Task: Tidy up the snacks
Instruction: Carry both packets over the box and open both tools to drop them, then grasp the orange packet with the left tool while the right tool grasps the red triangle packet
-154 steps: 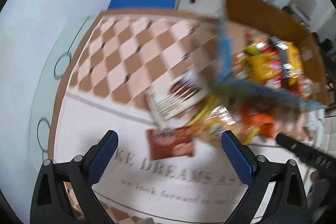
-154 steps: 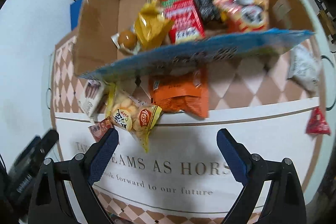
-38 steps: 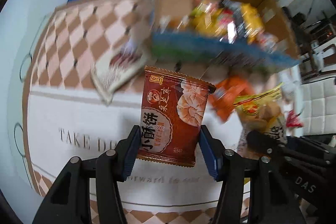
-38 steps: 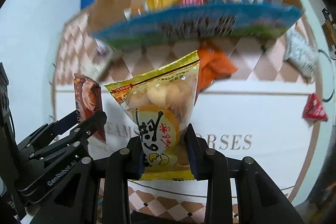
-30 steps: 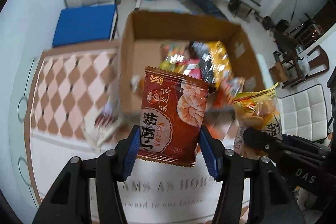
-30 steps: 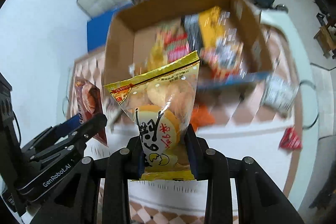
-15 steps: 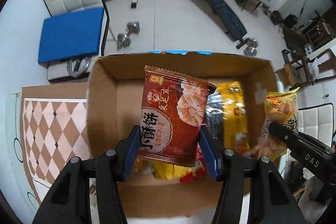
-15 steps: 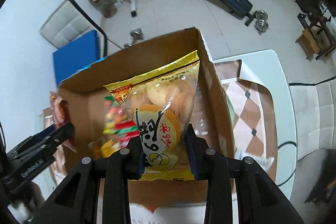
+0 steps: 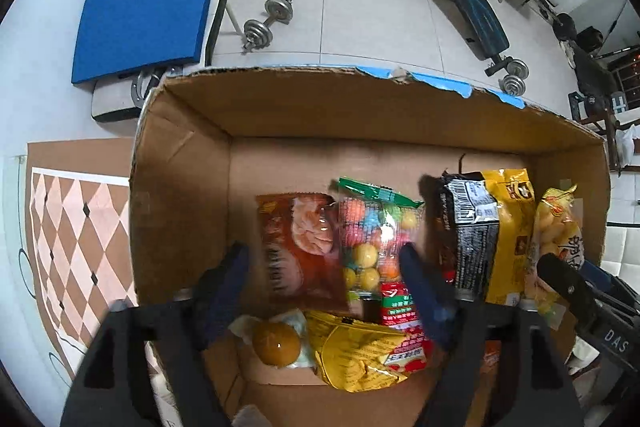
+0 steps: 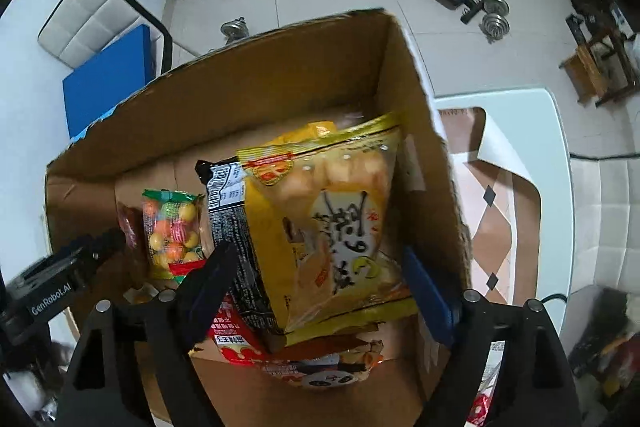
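Observation:
Both grippers point down into an open cardboard box (image 9: 180,187) (image 10: 280,87). My left gripper (image 9: 324,291) has its jaws opening. The red-brown biscuit packet (image 9: 300,251) shows blurred between the blue pads, free of both, over the box floor. My right gripper (image 10: 320,285) also has its jaws opening. The yellow egg-biscuit bag (image 10: 336,219) sits between its pads with a gap on each side, resting on other packets by the box's right wall. The left wrist view shows this bag (image 9: 556,227) at the right, beside the right gripper (image 9: 580,299).
In the box lie a bag of coloured candy balls (image 9: 376,227), a black-and-yellow bag (image 9: 480,227), a yellow packet (image 9: 356,355) and a round orange snack (image 9: 276,343). The checkered tablecloth (image 9: 72,227) lies left. Beyond are a chair with a blue cushion (image 9: 144,19) and dumbbells (image 9: 268,19).
Both grippers carried their packets from the table to above the box and sank toward it. Their jaws have spread, and both packets have dropped free into the box.

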A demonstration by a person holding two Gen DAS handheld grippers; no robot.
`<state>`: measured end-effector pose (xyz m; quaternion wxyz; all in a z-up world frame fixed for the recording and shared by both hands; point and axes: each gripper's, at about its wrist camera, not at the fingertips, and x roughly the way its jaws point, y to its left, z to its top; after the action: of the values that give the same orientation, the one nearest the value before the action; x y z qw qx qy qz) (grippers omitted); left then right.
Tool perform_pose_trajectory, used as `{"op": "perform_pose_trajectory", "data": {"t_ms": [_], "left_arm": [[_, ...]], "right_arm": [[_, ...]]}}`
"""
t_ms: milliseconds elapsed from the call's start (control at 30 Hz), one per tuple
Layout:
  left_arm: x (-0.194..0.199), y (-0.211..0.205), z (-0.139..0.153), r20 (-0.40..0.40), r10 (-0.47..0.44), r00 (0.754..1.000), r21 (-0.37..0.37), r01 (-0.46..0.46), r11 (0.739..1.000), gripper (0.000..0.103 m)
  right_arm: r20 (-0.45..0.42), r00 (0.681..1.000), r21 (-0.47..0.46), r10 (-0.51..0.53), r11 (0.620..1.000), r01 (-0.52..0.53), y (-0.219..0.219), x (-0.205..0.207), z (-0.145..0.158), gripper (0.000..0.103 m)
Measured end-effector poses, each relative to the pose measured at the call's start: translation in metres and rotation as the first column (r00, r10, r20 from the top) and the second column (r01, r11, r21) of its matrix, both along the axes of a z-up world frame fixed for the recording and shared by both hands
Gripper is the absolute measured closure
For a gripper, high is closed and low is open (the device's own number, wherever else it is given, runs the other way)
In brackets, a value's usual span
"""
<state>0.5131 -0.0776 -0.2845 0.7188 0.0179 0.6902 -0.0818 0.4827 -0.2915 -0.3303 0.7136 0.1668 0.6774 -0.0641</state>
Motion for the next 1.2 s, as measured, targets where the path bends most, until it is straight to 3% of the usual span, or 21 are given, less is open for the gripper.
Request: {"op": "perform_pose_trajectory", "data": {"t_ms": [333, 567, 1200], "left_arm": [[-0.011, 0.0, 0.016, 0.037, -0.001, 0.999, -0.048, 0.003, 0.999, 0.014], [-0.04, 0.004, 0.051, 0.15, -0.006, 0.989, -0.062, 0.016, 0.998, 0.014], [-0.171, 0.04, 0.135, 0.375, 0.024, 0.927, -0.053, -0.005, 0.999, 0.015]], "right_arm": [[0.005, 1.0, -0.023, 0.023, 0.999, -0.023, 0.004, -0.011, 0.012, 0.01], [0.054, 0.996, -0.075, 0.069, 0.995, -0.065, 0.014, -0.039, 0.035, 0.008], [0.237, 0.959, -0.187, 0.153, 0.976, -0.109, 0.07, -0.161, 0.114, 0.005]]}}
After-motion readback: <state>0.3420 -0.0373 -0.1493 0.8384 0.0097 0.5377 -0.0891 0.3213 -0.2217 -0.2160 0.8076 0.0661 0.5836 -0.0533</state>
